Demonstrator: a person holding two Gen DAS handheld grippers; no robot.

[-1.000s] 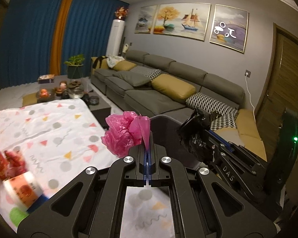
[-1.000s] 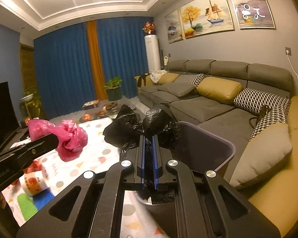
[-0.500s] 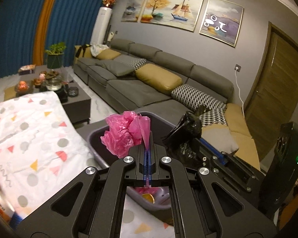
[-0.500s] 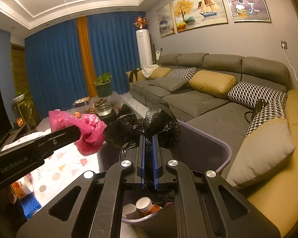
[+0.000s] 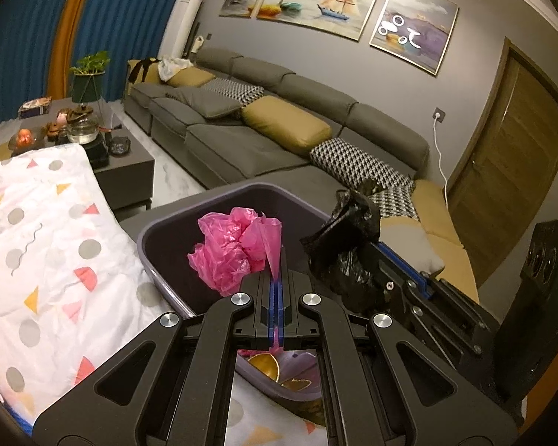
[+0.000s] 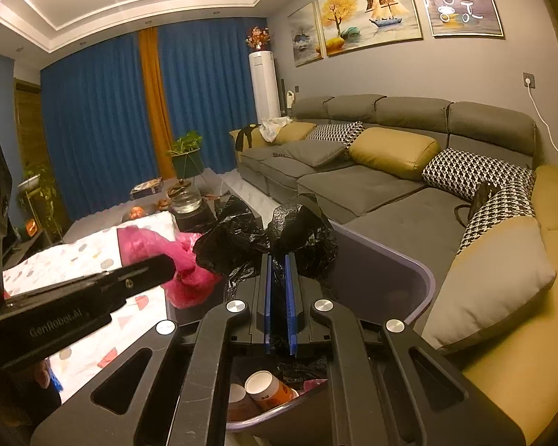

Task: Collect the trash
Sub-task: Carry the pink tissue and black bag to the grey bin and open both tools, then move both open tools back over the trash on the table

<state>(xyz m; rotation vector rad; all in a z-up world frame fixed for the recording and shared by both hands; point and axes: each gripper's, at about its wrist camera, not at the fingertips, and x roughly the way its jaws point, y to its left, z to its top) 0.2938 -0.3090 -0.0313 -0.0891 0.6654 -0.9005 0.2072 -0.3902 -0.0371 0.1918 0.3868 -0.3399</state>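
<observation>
A grey sofa [image 5: 279, 126] fills the room from 12 to 3 o'clock. The purple bin [image 5: 156, 260] sits beside the patterned tablecloth [image 5: 37, 230] at 9 o'clock. Above the bin, the left gripper [image 5: 276, 282] is clamped on a pink bag [image 5: 227, 252]; the right gripper [image 6: 279, 278] pinches a black bag [image 6: 301, 230]. Cups [image 6: 268, 390] lie inside the bin.

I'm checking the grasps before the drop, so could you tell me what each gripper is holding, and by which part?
The left gripper pinches the pink plastic bag by a pulled-out edge. The right gripper clamps the black plastic bag by its bunched middle.
</observation>
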